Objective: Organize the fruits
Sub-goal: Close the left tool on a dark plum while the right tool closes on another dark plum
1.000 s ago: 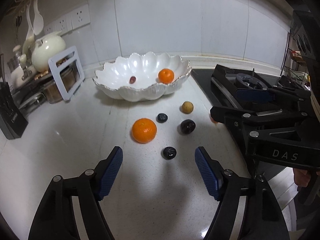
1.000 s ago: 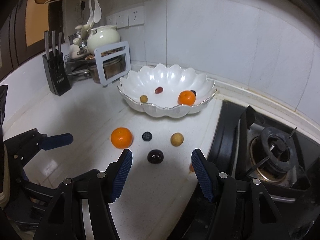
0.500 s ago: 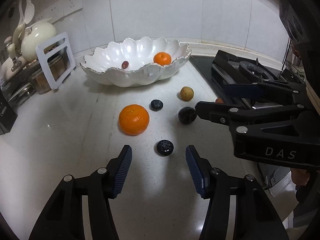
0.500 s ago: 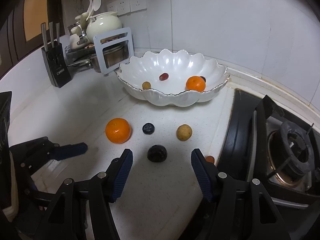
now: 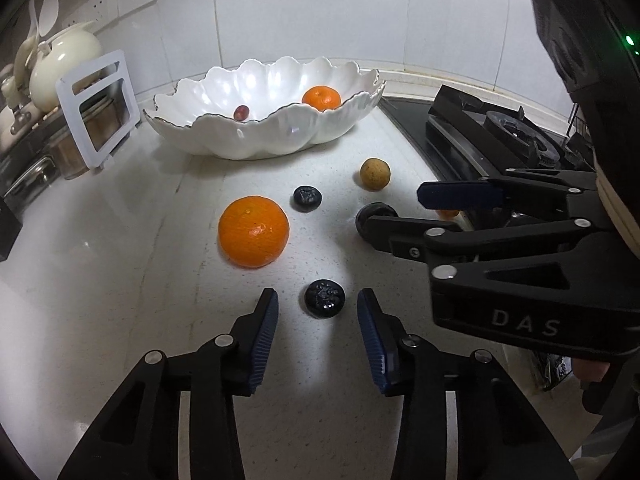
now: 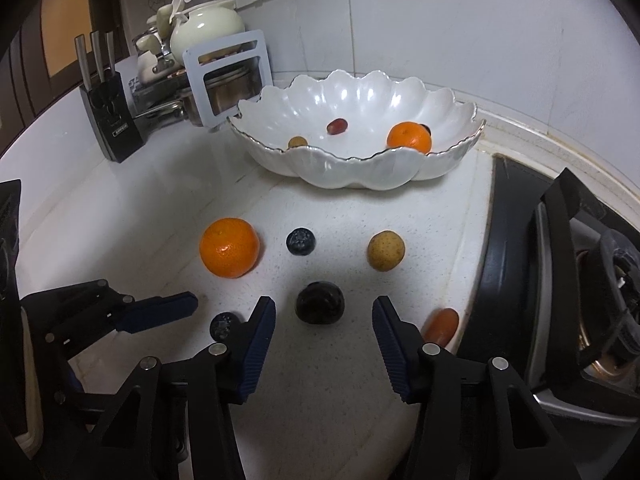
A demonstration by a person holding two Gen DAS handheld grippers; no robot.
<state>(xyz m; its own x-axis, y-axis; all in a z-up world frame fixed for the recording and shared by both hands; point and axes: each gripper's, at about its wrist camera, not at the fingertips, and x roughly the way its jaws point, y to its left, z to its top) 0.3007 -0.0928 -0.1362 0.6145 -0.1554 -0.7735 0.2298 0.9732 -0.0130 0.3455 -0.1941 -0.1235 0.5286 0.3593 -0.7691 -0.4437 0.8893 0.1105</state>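
Blueberry [image 5: 324, 298] on worktop [image 5: 120, 264] between spread left gripper [image 5: 317, 322] pads, untouched, dark plum [image 6: 319, 302] between spread right gripper [image 6: 323, 330] pads, bowl [image 6: 352, 172] toward back edge.

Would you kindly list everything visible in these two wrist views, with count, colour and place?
Bowl: 1, white scalloped, back of counter.
Oranges: 2, orange; one on the counter, one in the bowl.
Blueberries: 2, dark blue; one mid-counter, one between the left gripper's fingers.
Dark plum: 1, near-black, between the right gripper's fingers.
Tan fruits: 2; counter, bowl.
Red grape: 1, in bowl.
Orange-red small fruit: 1, by stove edge.
Stove: 1, black, right.
Knife block: 1, black, left.
Teapot: 1, cream, back rack.
Left gripper: open.
Right gripper: open.
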